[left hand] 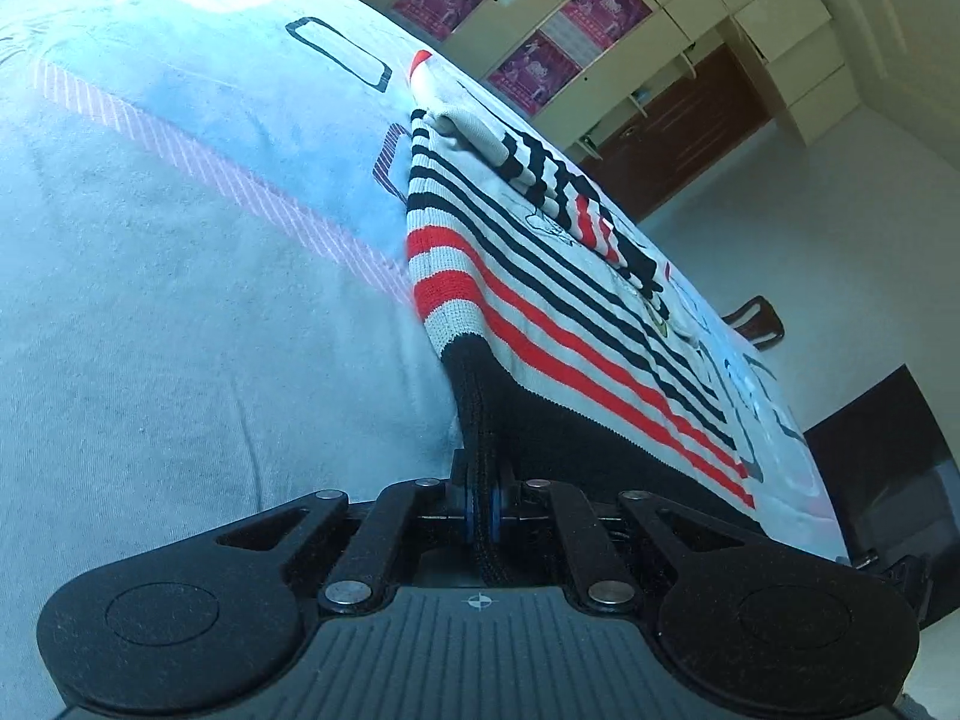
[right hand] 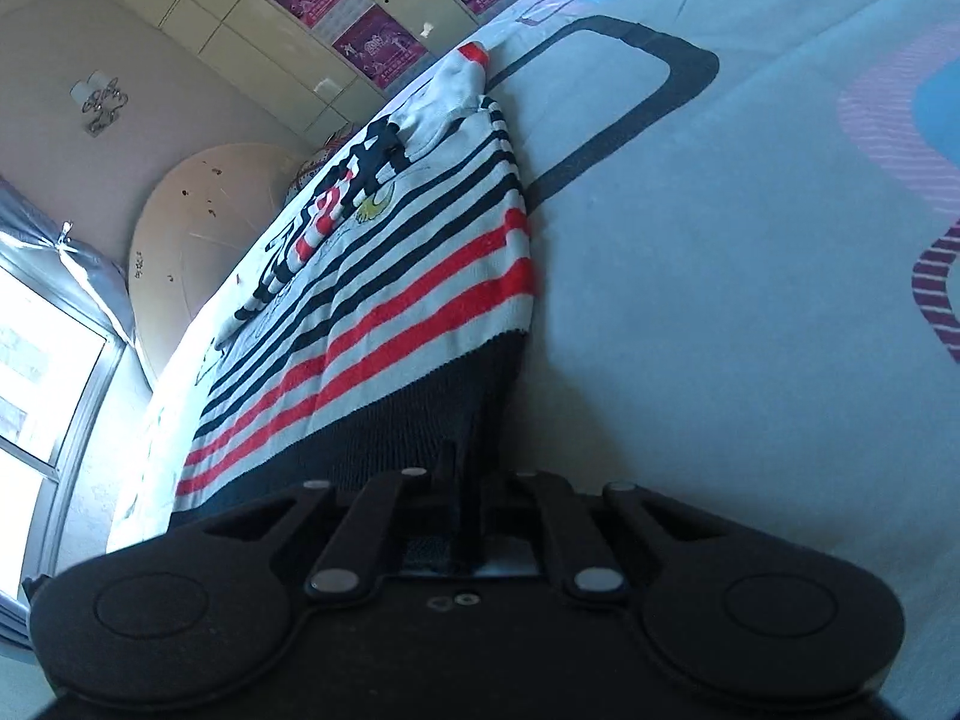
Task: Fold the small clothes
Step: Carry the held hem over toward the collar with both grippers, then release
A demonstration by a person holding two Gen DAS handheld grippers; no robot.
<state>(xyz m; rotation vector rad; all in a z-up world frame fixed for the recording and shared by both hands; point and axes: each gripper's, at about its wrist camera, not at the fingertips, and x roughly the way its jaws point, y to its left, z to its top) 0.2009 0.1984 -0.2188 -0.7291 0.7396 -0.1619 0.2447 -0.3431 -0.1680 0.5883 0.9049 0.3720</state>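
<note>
A small knit sweater with black, red and white stripes and a black ribbed hem lies on the pale blue bedsheet. A sleeve is folded across its body. My left gripper is shut on the black hem at one bottom corner. The sweater also shows in the right wrist view. My right gripper is shut on the black hem at the other bottom corner. Both grippers sit low, close to the sheet.
The sheet has dark, pink and purple printed shapes. Cupboards with purple posters stand behind the bed. A dark chair stands beyond the bed edge. A window is at the left of the right wrist view.
</note>
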